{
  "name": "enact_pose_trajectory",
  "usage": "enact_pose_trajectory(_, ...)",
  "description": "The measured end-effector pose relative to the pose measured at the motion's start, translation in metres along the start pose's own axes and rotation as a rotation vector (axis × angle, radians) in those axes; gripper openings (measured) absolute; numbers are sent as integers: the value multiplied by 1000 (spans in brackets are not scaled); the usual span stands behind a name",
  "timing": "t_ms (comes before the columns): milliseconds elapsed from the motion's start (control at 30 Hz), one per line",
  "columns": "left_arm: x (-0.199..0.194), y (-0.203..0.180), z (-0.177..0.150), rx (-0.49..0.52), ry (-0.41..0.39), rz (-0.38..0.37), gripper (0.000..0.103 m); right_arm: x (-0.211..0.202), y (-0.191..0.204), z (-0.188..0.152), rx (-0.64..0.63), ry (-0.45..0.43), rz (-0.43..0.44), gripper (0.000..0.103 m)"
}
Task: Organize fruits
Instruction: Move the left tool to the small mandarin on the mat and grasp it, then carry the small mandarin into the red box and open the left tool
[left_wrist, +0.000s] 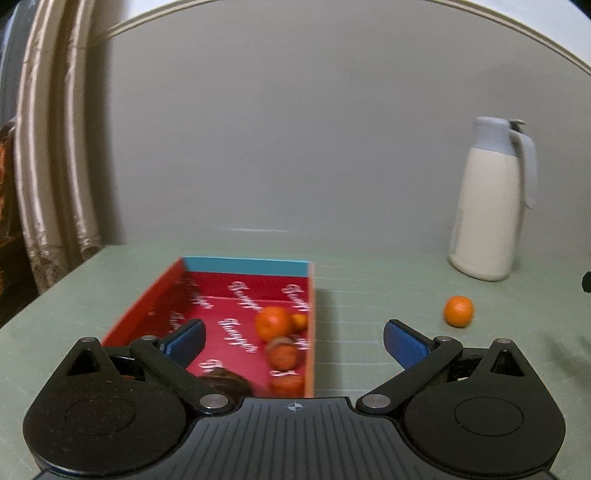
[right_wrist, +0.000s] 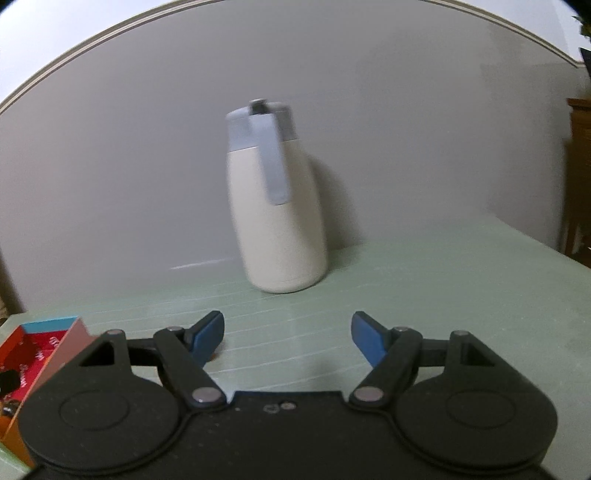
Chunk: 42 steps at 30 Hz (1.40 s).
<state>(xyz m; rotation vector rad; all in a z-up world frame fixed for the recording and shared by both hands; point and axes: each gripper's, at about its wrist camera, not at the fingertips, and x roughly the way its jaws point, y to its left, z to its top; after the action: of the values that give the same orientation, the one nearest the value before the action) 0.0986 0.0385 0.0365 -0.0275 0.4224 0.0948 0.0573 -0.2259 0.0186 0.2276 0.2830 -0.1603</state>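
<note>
Both grippers, left (left_wrist: 294, 341) & right (right_wrist: 288, 338), spread wide, nothing pinched. Oranges in red box (left_wrist: 147, 314); one orange (left_wrist: 458, 311) loose nr jug (left_wrist: 487, 206).

The left gripper (left_wrist: 294, 341) is matte black plastic: two round speckled discs flank a ribbed centre plate bearing a small white crosshair mark. Black link bars pivot on silver rivets and carry blue textured fingers (left_wrist: 404, 345). The right gripper (right_wrist: 288, 339) matches it, with blue fingers (right_wrist: 367, 341) and small scuffs on its plate.
</note>
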Motion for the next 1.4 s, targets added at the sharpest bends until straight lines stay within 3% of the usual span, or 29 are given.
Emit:
enact_pose_trajectory(133, 3, -18, -2, 13, 8, -28, 102, -1, -20, 1, 24, -3, -25, 75)
enact_pose_trajectory(300, 10, -41, -5, 31, 31, -70, 90, -2, -38, 1, 29, -9, -53, 75)
enact_pose_trajectory(433, 15, -58, -10, 56, 52, -82, 87, -3, -54, 1, 41, -14, -84, 75)
enact_pose_trajectory(800, 39, -81, -26, 78, 163, -121, 51, -4, -85, 2, 73, -22, -147, 75)
enact_pose_trajectory(967, 46, -87, -32, 79, 186, -121, 48, -4, -89, 1, 70, -21, -162, 75)
enact_pose_trajectory(1067, 51, -90, -34, 86, 202, -115, 38, -4, -92, 0, 62, -20, -172, 76)
enact_pose_trajectory(1167, 52, -92, -36, 96, 201, -105, 36, -3, -97, 0, 61, -18, -181, 76)
enact_pose_trajectory(1267, 51, -96, -36, 111, 196, -102, 22, -2, -102, 1, 69, -16, -187, 76)
enact_pose_trajectory(1400, 50, -94, -36, 104, 198, -107, 22, 0, -101, 1, 70, -18, -189, 76)
